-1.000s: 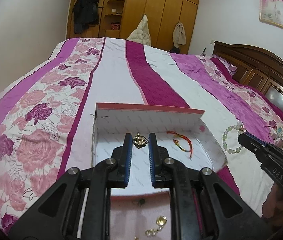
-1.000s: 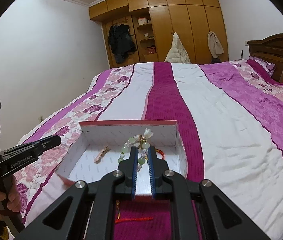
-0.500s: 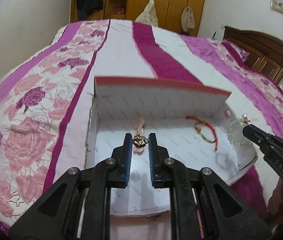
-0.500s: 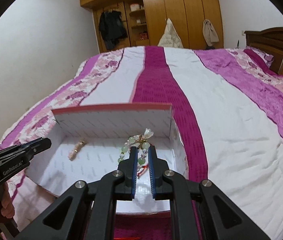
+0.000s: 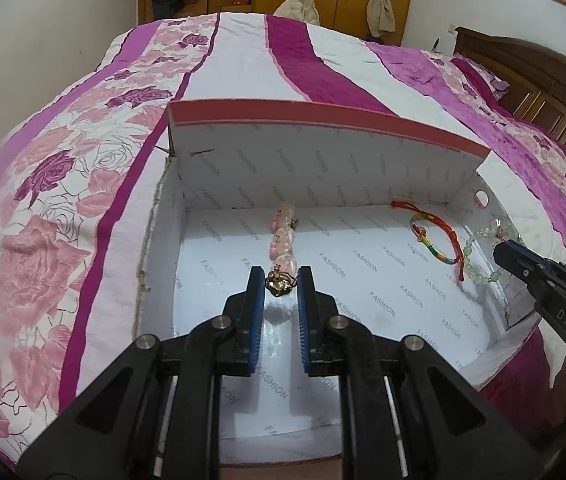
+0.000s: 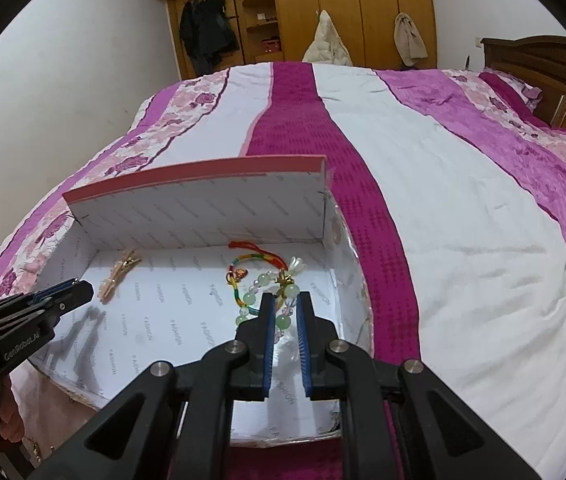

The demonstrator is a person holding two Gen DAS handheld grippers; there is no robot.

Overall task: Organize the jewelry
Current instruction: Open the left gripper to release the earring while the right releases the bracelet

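We see the left gripper (image 5: 280,282) pinching a gold trinket (image 5: 279,285) over the white box (image 5: 323,160) on the bed (image 5: 243,52), just before a pink hair clip (image 5: 283,236). The right gripper (image 6: 283,304) clamps a green bead bracelet (image 6: 269,292) above a multicoloured cord bracelet (image 6: 251,264).

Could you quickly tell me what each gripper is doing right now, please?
Left gripper: closed on a gold ring.
Right gripper: closed on a green bead bracelet.
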